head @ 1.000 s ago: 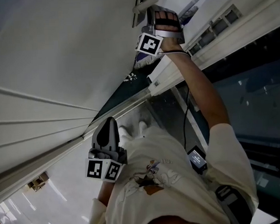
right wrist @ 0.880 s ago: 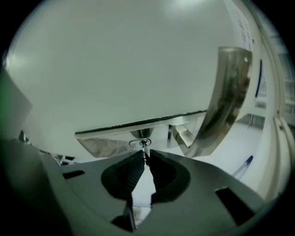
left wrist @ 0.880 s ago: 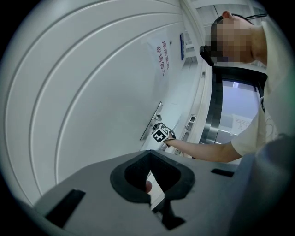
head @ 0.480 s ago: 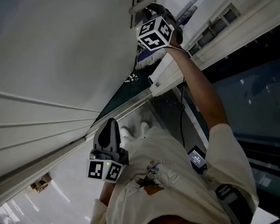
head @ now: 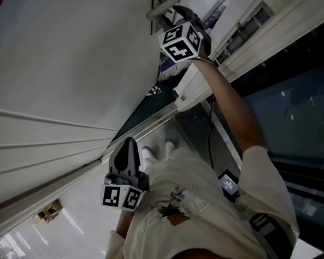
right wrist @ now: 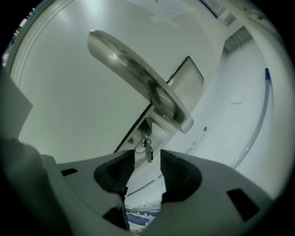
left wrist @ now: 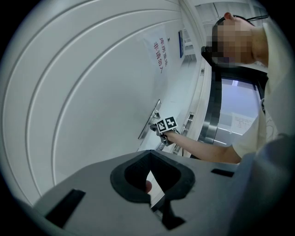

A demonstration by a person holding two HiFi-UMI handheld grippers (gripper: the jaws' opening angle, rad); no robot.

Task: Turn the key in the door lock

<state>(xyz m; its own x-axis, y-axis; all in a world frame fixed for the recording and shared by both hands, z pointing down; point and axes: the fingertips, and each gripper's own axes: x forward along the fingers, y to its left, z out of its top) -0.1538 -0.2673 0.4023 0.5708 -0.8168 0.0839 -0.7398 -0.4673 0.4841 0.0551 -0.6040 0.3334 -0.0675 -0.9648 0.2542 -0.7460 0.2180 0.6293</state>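
The head view looks steeply down along the door from above the person's torso. The left gripper view faces along the same door from well back, the right gripper view from close by the handle; all three share that handle.

Small silvery key in door lock

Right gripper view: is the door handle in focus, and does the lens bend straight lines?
Right gripper view: the door handle is soft and smeared, the key below it sharper; edges bow and the corners go black, a wide-angle effect. Head view: dim, but its lines stay straight.
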